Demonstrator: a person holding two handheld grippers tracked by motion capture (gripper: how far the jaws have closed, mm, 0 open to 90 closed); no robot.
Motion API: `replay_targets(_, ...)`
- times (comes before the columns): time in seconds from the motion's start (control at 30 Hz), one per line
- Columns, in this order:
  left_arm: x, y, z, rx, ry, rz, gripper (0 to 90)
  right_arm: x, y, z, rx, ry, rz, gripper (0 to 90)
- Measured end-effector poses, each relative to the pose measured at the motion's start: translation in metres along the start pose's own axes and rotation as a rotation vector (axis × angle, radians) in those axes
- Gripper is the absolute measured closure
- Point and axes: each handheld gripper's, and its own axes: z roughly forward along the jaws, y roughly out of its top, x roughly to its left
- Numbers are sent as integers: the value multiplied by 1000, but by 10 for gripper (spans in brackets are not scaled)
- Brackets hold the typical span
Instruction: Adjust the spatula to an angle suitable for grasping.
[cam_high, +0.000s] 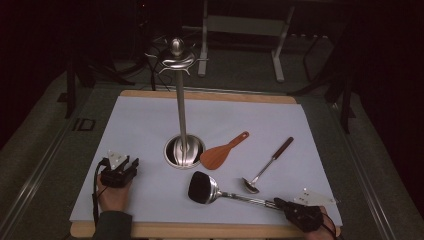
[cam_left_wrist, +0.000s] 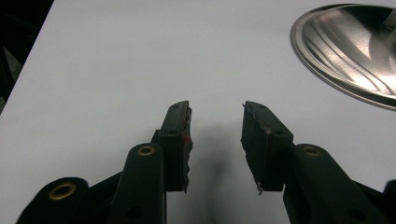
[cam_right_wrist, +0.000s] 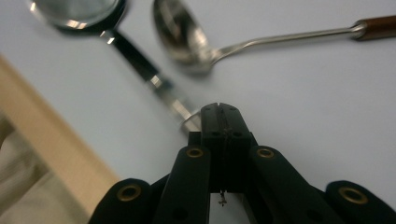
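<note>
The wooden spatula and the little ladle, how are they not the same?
The wooden spatula is orange-brown all over, while the little ladle is shiny metal with a dark brown grip. The spatula ends in a broad flat blade; the ladle ends in a small round bowl. The spatula's handle is short and thick, the ladle's long and thin. Both lie flat on the white sheet, handles pointing up and right.
</note>
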Motion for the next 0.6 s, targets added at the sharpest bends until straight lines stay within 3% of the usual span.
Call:
replay_targets(0.23,-1,0,0,-1,3,1,626,14,-6,10,45,41,-39,900)
replay_targets(0.43,0,0,0,1,4,-1,625,16,-4,20,95,-18,-75,900)
replay_targets(0.6,0,0,0,0,5,0,626,9,4,28,104,-57,-63,900)
